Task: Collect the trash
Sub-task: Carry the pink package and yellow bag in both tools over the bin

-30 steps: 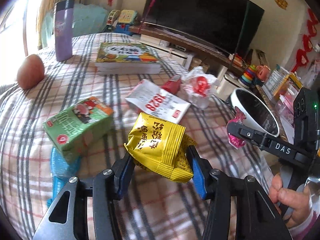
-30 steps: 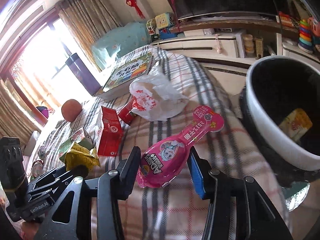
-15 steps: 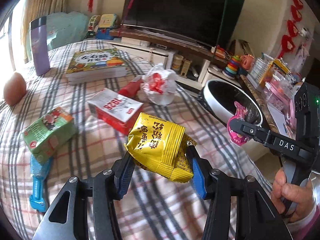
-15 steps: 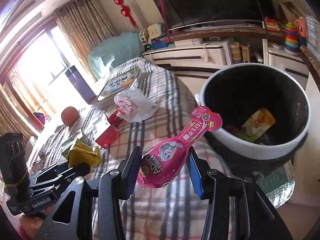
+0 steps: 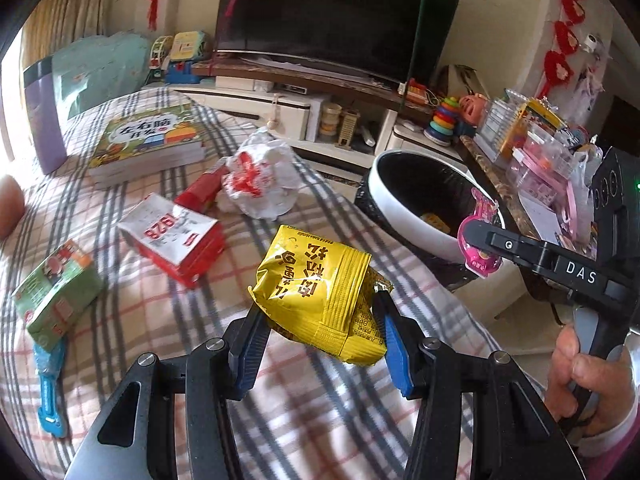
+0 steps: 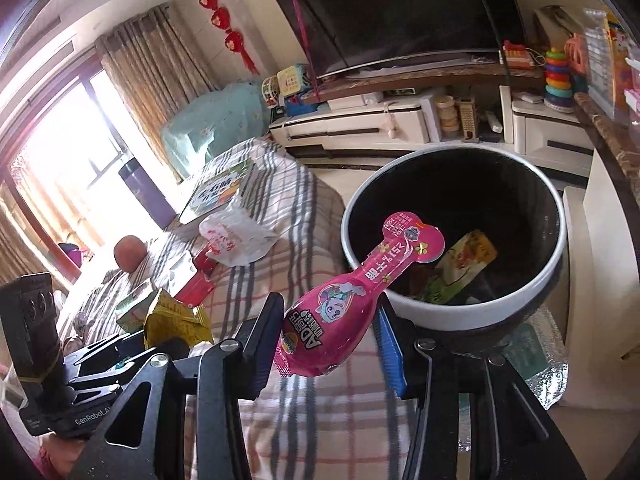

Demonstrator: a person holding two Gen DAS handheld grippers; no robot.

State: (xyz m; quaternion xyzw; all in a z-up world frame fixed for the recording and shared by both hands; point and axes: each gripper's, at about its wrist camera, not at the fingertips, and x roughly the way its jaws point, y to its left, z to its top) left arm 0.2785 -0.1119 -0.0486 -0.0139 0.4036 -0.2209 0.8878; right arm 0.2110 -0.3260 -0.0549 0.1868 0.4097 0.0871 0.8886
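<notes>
Gripping a yellow snack packet (image 5: 316,292), the left gripper (image 5: 320,344) is pinching it between its blue pads, lifted clear of the plaid bedspread (image 5: 160,320). The right gripper (image 6: 332,344) is clamping a pink bottle-shaped pouch (image 6: 340,308), its neck reaching over the near rim of the trash bin (image 6: 556,256).

Left wrist view only: a red-and-white carton (image 5: 172,236), a green carton (image 5: 56,292) and a blue wrapper (image 5: 48,392) are lying toward the bedspread's left edge, a book (image 5: 148,140) and a purple flask (image 5: 42,120) toward its far left corner, a crumpled white bag (image 5: 260,176) near the far edge. A person's hand (image 5: 588,388) is showing on the right gripper's handle, with the pink pouch hanging at the bin's rim.

Right wrist view only: the bin's inside is showing, with a yellow-green wrapper (image 6: 460,268) lying at the bottom. The bin is standing just off the bedspread's right edge.

Against a second ago: in the right wrist view the bin is now sitting nearer the centre with its whole mouth visible, and the pouch tip is crossing the rim where it lay over the bedspread before. In the left wrist view the bin is showing larger and closer, and the cartons are sitting farther left. Both grips are looking unchanged.
</notes>
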